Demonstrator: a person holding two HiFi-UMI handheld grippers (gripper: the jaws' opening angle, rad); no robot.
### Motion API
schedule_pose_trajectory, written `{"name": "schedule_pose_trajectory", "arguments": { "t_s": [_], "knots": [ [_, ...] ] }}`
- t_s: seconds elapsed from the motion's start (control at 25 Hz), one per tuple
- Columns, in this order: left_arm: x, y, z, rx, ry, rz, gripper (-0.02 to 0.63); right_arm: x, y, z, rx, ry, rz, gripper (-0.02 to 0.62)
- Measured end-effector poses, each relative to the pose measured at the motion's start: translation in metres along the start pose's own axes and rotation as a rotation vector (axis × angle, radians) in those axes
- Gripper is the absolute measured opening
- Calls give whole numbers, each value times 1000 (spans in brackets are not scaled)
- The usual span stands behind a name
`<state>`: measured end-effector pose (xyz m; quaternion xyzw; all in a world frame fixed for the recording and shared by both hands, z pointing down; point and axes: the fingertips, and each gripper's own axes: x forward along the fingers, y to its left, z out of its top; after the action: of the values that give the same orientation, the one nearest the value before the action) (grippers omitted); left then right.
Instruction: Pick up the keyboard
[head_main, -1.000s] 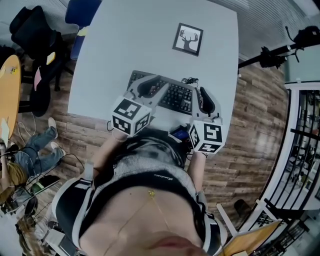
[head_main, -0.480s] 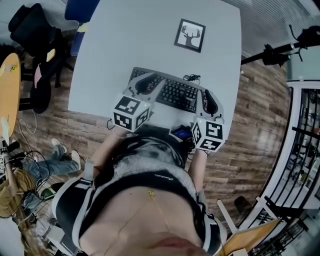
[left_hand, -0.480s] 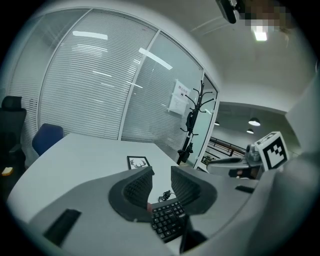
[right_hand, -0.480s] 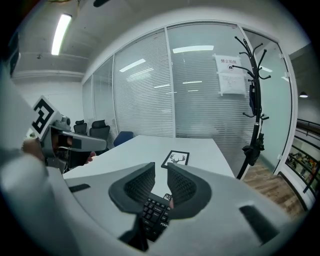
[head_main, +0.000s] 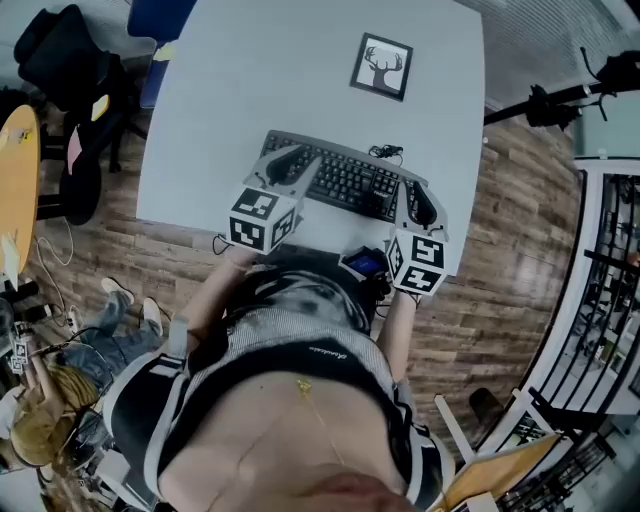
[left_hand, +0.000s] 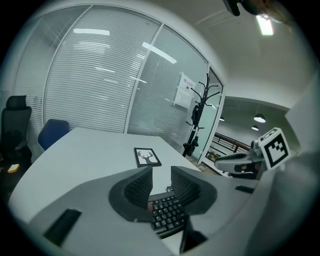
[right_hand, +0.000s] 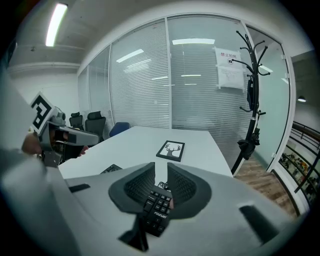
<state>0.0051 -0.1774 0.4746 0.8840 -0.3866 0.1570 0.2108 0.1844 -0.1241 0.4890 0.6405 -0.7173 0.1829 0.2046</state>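
Grey table (head_main: 250, 80) fills upper centre of the head view, with a framed deer picture (head_main: 382, 66) near the top of frame. Wood floor (head_main: 500, 250) is at right, blue chair (head_main: 165, 20) and black office chair (head_main: 70, 60) upper left, blind-covered glass walls (left_hand: 100, 85) and coat stand (right_hand: 252, 90) beyond. Keyboard (head_main: 350, 182) is mid-frame by the table's near edge, left gripper (left_hand: 161, 176) clamped on its left end, right gripper (right_hand: 161, 172) on its right end; can't tell if it touches the tabletop. Versus a second ago, keyboard and both grippers are lower, closer to the table, grips unchanged.
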Motion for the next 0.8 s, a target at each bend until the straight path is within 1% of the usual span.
{"name": "schedule_pose_trajectory", "arguments": {
  "t_s": [0.4,0.6,0.68,0.8],
  "knots": [
    [5,28,-32,-9,72,58,103,8,-19,-36,16,81,-38,78],
    [7,43,-43,0,100,80,103,13,-33,-48,114,83,-29,80],
    [8,50,-47,0,110,90,103,14,-39,-51,107,98,-42,80],
    [9,60,-52,4,127,108,103,18,-48,-58,61,133,-72,83]
  ]
}}
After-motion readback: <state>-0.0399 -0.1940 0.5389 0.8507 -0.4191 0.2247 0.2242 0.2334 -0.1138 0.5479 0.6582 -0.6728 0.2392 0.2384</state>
